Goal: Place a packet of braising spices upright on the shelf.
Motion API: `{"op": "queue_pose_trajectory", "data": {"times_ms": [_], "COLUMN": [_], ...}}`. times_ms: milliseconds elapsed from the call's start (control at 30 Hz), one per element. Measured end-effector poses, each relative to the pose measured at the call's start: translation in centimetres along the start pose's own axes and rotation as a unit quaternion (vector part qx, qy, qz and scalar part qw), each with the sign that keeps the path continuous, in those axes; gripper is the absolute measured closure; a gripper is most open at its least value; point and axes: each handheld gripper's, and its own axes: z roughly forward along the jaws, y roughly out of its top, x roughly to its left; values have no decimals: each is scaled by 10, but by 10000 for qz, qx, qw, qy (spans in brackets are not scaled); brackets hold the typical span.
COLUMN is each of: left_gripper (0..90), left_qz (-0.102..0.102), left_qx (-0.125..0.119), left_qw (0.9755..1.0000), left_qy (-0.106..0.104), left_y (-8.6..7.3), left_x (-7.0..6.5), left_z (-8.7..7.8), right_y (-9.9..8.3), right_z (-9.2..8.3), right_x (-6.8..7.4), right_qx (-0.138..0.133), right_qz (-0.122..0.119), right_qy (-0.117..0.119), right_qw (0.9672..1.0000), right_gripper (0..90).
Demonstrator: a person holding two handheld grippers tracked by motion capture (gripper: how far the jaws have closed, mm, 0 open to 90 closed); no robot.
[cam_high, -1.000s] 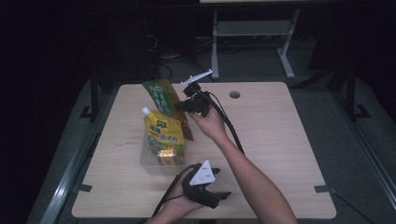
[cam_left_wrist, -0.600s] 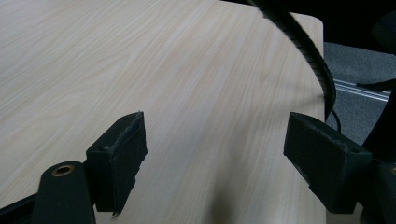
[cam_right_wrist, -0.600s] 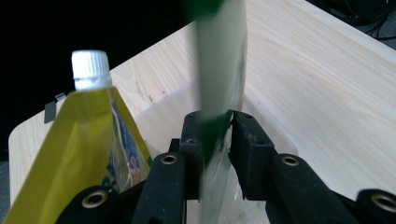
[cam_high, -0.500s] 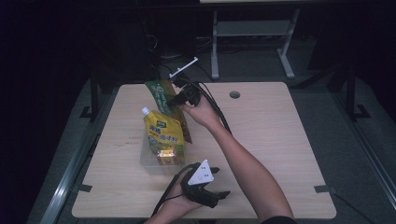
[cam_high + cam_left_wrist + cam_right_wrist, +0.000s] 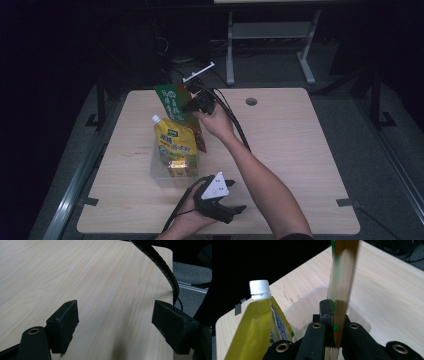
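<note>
A green and brown flat packet [image 5: 172, 102] [image 5: 342, 277] hangs edge-on over the far end of a clear plastic bin [image 5: 160, 172] [image 5: 304, 307]. My right gripper [image 5: 191, 104] [image 5: 332, 310] is shut on the packet's lower edge; its jaws have just been closing with the packet between them. A yellow spout pouch [image 5: 175, 142] [image 5: 259, 325] with a white cap stands tilted in the bin. Near the table's front edge, my left gripper [image 5: 236, 196] [image 5: 115, 322] rests open, with only bare wood between its jaws.
The light wooden table [image 5: 300, 150] has a round cable hole [image 5: 251, 101] at the back centre. A metal frame [image 5: 270, 35] stands on the dark floor beyond. The right gripper's black cable [image 5: 235, 125] [image 5: 160, 262] trails along the forearm.
My right gripper has carried the packet a little to the left and up, nearer the bin's far end. The left gripper has stayed put.
</note>
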Motion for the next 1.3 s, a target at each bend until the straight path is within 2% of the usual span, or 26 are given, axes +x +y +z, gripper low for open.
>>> {"op": "queue_pose_trajectory", "data": {"times_ms": [167,333,367,533,833,1033,1300], "left_gripper": [208,208,207,208,207,208,208], "left_qz": [-5,-10,-7,18,5,23,56], "left_qx": [-4,-2,-5,-1,-21,4,24], "left_qw": [10000,10000,10000,10000,10000,10000,10000], "left_qy": [-1,-22,-24,-17,-22,-28,-25], "left_y": [0,1,1,1,0,0,0], "left_x": [-1,0,0,0,0,0,0], "left_z": [0,0,0,-1,0,0,0], "right_y": [-1,0,0,-6,-24,-30,-36], "right_z": [-3,-4,-4,3,15,14,15], "right_x": [5,9,8,8,3,1,-1], "right_qx": [-232,-475,-517,-717,-762,-804,-759], "right_qz": [-154,-84,-157,-122,-16,-3,-246], "right_qy": [-30,78,110,88,76,90,112], "right_qw": [9996,9988,9985,9973,9971,9967,9968], "right_gripper": [895,895,895,895,895,894,893]}}
